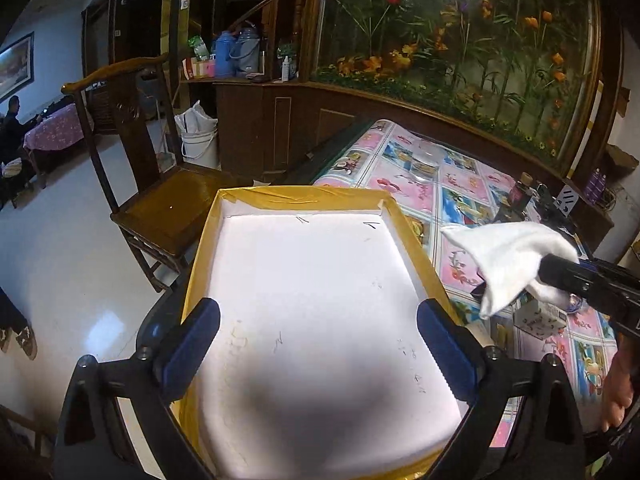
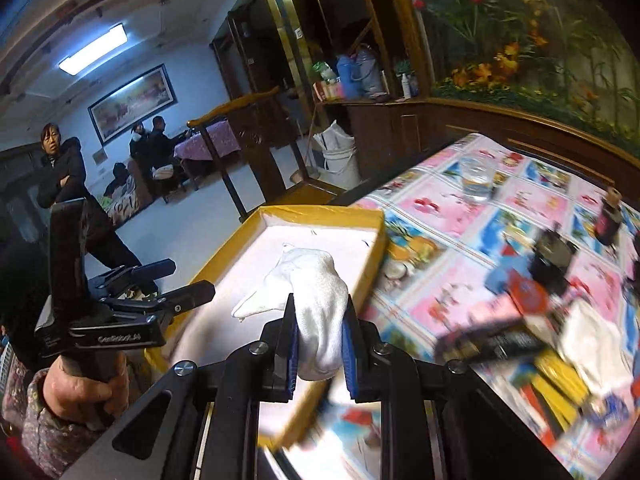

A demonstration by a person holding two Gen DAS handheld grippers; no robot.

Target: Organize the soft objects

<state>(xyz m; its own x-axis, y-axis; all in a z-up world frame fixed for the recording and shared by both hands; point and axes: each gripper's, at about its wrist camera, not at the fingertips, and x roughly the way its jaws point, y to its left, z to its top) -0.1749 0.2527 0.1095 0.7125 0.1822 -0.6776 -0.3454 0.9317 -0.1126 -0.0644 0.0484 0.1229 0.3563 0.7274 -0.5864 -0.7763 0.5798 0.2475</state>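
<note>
Covering the largest share of both views, a table (image 1: 460,200) under a pink-and-blue pictured cloth runs toward a dark wooden cabinet wall with a flower mural (image 1: 460,40) behind it; the table's left edge drops to pale floor (image 1: 60,260).

Item: wooden chair (image 1: 160,184), standing on the floor just beside the table's left edge, its seat near the box's far corner.

Item: shallow box (image 1: 412,240), white inside, rims bound in yellow tape, lying at the table's left edge. Its white floor is bare in the left wrist view, walled on all visible sides, open above.

Item: left gripper (image 1: 318,344), poised over the near end of the box, blue-padded fingers (image 1: 192,340) spread wide with nothing between them; the box floor shows through the gap.

Item: right gripper (image 2: 320,344), fingers pressed onto a white cloth (image 2: 316,308), which bulges between the pads and trails forward. In the left wrist view the cloth (image 1: 508,264) hangs above the table just right of the box's right rim; in the right wrist view it appears against the box interior.

Item: glass tumbler (image 1: 426,164), upright on the table beyond the box's far corner, well apart from both grippers.

Item: dark bottle (image 2: 608,216) and mixed small clutter, blurred, on the table's right side.
</note>
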